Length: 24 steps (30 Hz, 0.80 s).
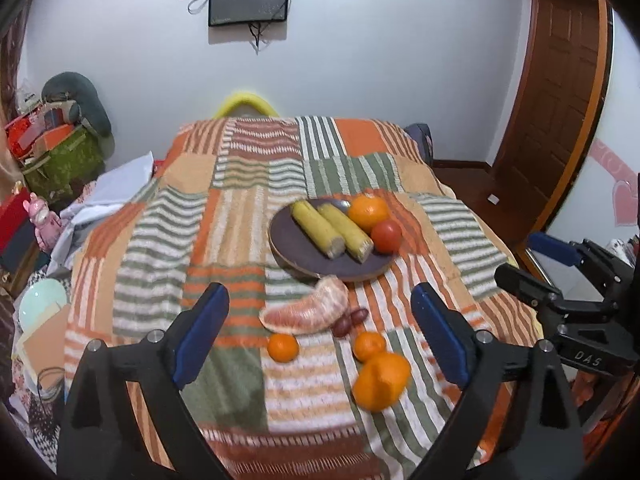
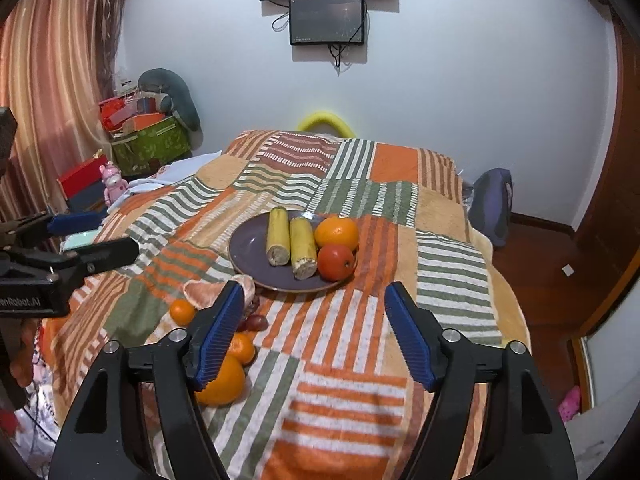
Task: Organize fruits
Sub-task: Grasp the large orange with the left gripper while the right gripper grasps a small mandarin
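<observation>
At the bottom of the left wrist view the left gripper (image 1: 320,334) stands with its blue pads wide apart and nothing between them. Low in the right wrist view the right gripper (image 2: 314,334) is likewise spread, holding nothing; its left pad hides part of the fruit behind it.

Nearest on the striped blanket (image 1: 168,248), lower centre of the left view, lies a large orange (image 1: 382,380), blurred, touching a small mandarin (image 1: 369,346) just above it. A second mandarin (image 1: 283,347) sits apart to the left. Above these rests a peeled pomelo wedge (image 1: 308,312), its long axis running from lower left up to the right, the curved back uppermost. Dark red grapes (image 1: 349,320) lie at its right end.

Farther back, mid-frame, a dark round plate (image 1: 288,240) carries two corn cobs (image 1: 332,228) side by side. In the left view their long axes slant from upper left to lower right, with the cut ends toward the camera. In the right view they run almost straight up and down. At their right sit an orange (image 1: 368,210) and, touching it below, a tomato (image 1: 386,236).

Behind the blanket's far edge, a yellow curved bar (image 1: 246,100) shows.
</observation>
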Tool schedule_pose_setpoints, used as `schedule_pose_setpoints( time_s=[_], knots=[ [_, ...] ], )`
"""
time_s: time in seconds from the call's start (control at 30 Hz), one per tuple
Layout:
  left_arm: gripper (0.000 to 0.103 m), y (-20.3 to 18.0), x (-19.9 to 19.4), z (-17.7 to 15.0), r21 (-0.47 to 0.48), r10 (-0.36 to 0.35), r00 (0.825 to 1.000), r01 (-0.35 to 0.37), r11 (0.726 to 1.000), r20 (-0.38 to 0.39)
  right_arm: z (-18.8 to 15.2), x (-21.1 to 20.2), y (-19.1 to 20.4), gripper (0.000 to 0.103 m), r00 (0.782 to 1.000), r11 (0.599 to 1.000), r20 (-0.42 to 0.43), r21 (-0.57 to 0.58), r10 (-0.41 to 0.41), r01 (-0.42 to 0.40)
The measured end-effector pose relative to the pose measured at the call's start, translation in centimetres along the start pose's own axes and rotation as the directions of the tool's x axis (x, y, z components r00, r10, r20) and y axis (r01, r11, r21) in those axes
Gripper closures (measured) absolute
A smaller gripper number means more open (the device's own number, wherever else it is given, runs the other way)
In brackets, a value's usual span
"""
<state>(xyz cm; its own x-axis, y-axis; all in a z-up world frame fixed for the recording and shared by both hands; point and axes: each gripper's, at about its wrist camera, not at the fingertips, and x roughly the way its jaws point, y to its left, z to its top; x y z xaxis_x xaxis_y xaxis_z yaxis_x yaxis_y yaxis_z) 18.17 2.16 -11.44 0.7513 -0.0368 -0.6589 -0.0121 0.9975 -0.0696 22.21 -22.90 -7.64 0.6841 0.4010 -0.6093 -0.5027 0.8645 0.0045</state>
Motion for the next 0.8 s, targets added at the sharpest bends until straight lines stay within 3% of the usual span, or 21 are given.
schedule_pose_setpoints(
  time_s=[0.37, 0.8],
  knots=[
    [0.010, -2.4, 2.1, -3.8, -0.012, -0.061, 0.992, 0.060, 0.998, -0.106, -2.9, -0.9, 0.1, 0.030, 0.999, 1.000, -0.038, 0.011, -0.004, 0.004],
    [0.010, -4.5, 8.4, -7.4, -0.008, -0.061, 0.960, 0.061, 0.998, -0.273, -4.4, -0.1, -0.8, 0.030, 0.997, 0.999, -0.083, 0.032, -0.005, 0.007]
  ],
)
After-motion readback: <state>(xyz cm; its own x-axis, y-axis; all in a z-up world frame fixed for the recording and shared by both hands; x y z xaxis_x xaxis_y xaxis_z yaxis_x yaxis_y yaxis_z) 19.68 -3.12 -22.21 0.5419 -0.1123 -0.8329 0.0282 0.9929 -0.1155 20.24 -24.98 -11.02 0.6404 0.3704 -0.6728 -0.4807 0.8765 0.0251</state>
